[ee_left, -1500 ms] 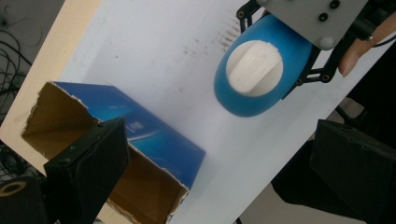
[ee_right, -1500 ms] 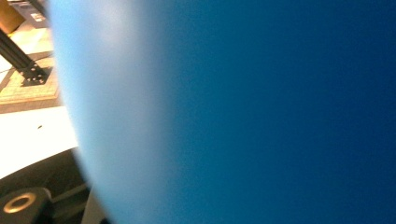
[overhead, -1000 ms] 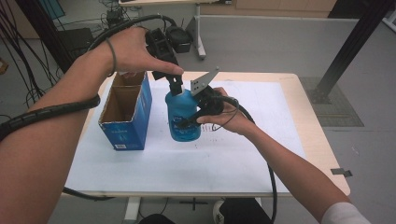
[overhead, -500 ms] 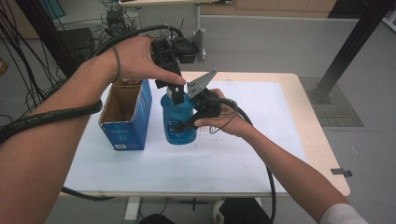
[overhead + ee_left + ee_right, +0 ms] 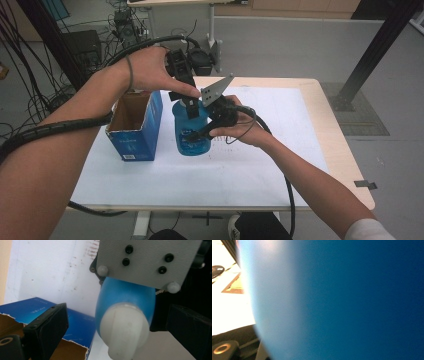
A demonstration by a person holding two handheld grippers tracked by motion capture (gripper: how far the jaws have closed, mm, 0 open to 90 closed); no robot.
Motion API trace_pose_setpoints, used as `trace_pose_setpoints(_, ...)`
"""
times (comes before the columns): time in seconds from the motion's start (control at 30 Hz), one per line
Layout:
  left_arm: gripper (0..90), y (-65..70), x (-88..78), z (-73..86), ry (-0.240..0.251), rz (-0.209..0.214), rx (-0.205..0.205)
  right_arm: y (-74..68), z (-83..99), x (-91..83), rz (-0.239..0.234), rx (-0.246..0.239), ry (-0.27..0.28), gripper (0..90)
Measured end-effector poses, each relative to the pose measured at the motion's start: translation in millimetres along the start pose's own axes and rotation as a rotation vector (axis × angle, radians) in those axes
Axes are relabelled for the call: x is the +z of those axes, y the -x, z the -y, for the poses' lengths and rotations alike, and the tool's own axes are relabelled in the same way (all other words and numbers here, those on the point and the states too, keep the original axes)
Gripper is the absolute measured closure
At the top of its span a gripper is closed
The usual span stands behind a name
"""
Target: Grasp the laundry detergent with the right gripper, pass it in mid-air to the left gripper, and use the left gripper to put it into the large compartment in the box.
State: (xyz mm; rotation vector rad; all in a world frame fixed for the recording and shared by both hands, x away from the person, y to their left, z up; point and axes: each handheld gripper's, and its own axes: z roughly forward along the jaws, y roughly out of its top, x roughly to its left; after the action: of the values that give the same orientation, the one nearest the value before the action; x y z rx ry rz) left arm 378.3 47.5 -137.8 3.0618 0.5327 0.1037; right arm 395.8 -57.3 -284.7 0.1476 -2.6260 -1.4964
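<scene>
The translucent blue plastic bottle (image 5: 190,132) stands upright on the sheet, its long axis vertical and its white rounded cap (image 5: 123,330) pointing straight up toward my left gripper (image 5: 187,102). It sits a little toward nine o'clock of the table's middle. Its body is a clear deep blue, broad and rounded at the shoulder, with pale print low on its side; in my right gripper view it is a smooth blue curve (image 5: 342,300), blurred by closeness.

My right gripper (image 5: 200,134) comes in from three o'clock with its jaws clamped across the bottle's body. My left gripper hangs over the bottle from twelve o'clock, jaws wide: in the left gripper view the two black pads stand to either side of the cap, apart from it, one at eight o'clock and one at four o'clock. The grey three-cornered plate (image 5: 150,260) of my right gripper shows just beyond the cap.

Just beside the bottle, at nine o'clock, stands an open blue cardboard box (image 5: 134,125) with a torn brown rim, its opening facing up.

All of this rests on a white paper sheet (image 5: 250,170), lightly speckled, that covers most of the pale wooden table (image 5: 345,150). Beyond lies a grey floor (image 5: 300,45), with black cables (image 5: 30,60) bunched at ten o'clock and a dark slanted post (image 5: 375,55) at two o'clock.
</scene>
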Motion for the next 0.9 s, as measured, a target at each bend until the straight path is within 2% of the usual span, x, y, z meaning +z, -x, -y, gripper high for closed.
trace_pose_setpoints(0.9,5.4,4.5,19.5,0.6,-0.019,0.030,0.028,-3.3,-5.9,-1.3,-0.002,-0.022,0.020,44.8)
